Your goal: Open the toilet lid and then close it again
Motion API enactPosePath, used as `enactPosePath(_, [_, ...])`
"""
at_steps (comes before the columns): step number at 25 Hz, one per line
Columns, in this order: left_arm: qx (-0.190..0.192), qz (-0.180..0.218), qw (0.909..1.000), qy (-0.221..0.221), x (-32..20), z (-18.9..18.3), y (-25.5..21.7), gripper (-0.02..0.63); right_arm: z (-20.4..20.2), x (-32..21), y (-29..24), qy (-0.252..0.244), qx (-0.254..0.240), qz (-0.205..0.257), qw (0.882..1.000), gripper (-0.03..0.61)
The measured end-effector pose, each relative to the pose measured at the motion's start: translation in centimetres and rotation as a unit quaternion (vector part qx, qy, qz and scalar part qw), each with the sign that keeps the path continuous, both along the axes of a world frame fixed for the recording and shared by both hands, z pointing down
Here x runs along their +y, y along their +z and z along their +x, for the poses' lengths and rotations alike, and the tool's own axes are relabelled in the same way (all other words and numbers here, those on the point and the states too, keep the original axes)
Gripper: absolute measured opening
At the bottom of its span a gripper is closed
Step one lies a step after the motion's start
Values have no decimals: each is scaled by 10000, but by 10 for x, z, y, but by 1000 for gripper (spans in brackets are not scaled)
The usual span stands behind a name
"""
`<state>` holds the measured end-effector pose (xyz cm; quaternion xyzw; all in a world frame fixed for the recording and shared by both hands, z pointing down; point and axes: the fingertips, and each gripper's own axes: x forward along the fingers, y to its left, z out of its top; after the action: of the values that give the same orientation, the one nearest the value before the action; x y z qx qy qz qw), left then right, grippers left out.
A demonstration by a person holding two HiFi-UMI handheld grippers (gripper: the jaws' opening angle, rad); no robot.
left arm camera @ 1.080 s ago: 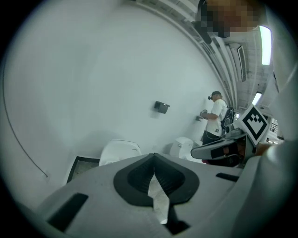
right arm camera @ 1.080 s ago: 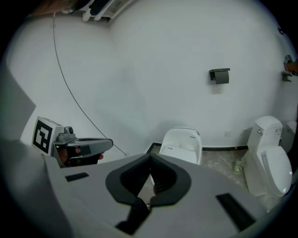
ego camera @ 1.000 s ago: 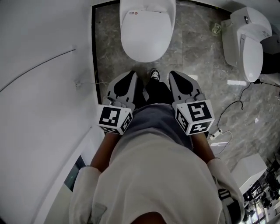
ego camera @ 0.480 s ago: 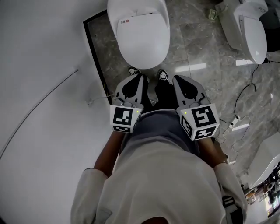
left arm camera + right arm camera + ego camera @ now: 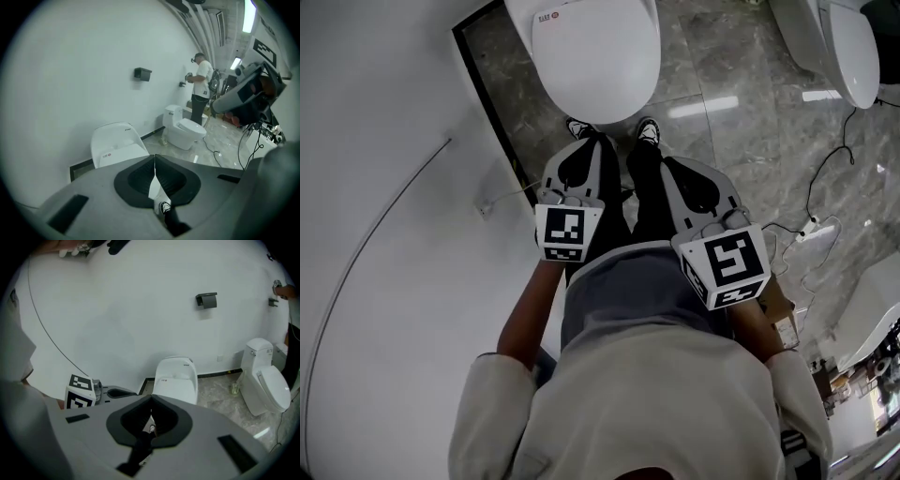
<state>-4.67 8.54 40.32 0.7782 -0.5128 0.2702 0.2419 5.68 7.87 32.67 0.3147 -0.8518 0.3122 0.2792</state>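
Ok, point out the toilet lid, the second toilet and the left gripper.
toilet lid (image 5: 586, 54), head view, middle of the lid.
second toilet (image 5: 274, 389), right gripper view, on its lid.
left gripper (image 5: 154, 157), left gripper view, tips of shut jaws.

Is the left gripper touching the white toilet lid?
Apart: head view shows the person's shoes between the grey left gripper and white oval toilet lid.

A second toilet (image 5: 853, 47) stands at the marble floor's (image 5: 741, 141) right edge, a black cable (image 5: 811, 197) trailing over the tiles near it. Ahead of you a black fixture (image 5: 207, 299) hangs on the white wall (image 5: 140, 310), and another person (image 5: 201, 89) stands farther along it.
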Motion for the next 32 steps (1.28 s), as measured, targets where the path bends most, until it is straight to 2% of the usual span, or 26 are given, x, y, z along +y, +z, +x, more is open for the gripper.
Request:
enactPosePath(4, [356, -325, 9974, -528, 9, -15, 38, 8, 2, 12, 21, -122, 49, -168, 9998, 9])
enactPosePath(9, [569, -566, 9902, -1139, 20, -35, 82, 8, 5, 23, 46, -235, 179, -303, 9991, 9])
enactPosePath(17, [901, -940, 9734, -1887, 31, -62, 154, 8, 1, 31, 82, -338, 303, -522, 9976, 9])
enactPosePath(22, [1191, -1161, 9615, -2187, 35, -76, 200, 8, -7, 36, 101, -448, 332, -670, 9962, 9])
enactPosePath(24, [1447, -1190, 9540, -2340, 34, -81, 214, 8, -12, 38, 106, -483, 321, -759, 9954, 9])
enactPosePath(27, [1939, -1258, 9353, -2679, 32, -89, 233, 8, -17, 36, 111, -520, 318, -824, 9947, 9])
enactPosePath(30, [2195, -1386, 9231, -2837, 33, -91, 255, 8, -18, 34, 118, -496, 319, -902, 9942, 9])
enactPosePath(32, [2385, -1483, 9118, -2995, 37, -94, 271, 8, -17, 33, 124, -427, 339, -958, 9939, 9])
